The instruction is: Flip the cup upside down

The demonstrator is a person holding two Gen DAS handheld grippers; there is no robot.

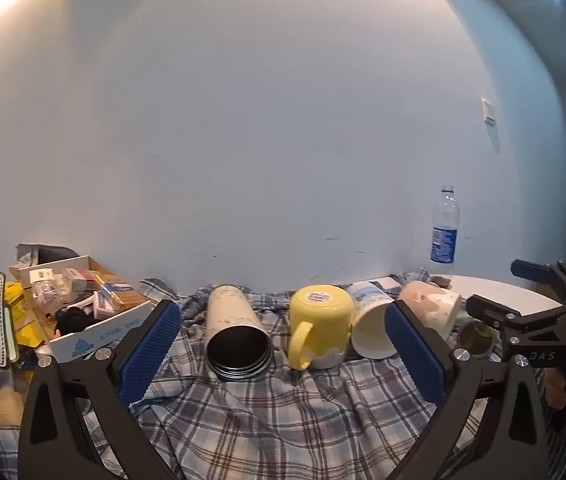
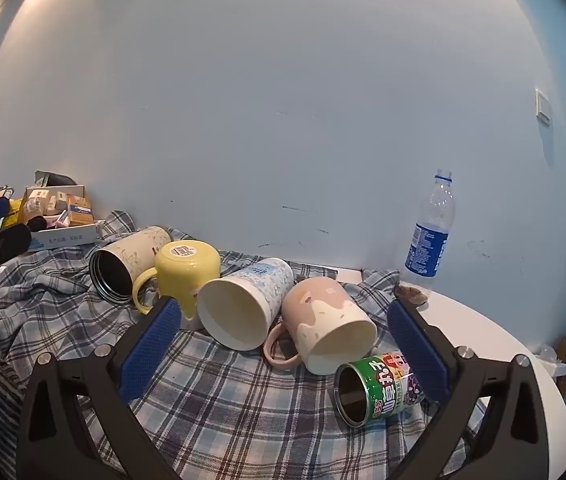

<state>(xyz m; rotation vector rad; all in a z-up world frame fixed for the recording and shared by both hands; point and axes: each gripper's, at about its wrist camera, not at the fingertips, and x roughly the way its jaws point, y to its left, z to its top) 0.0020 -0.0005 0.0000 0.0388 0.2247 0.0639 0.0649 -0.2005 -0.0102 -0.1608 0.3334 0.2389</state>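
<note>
Both grippers, the left gripper and right gripper, hover with fingers spread and nothing held, likely choosing a cup. Five cups lie in a row on the plaid cloth: the yellow mug already inverted, while the steel tumbler, white paper cup, pink mug and green can-cup lie sideways.

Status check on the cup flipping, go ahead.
Left tool open, right tool open, both empty. Yellow mug already upside down; four other cups lie on their sides. Nothing blocking.
</note>
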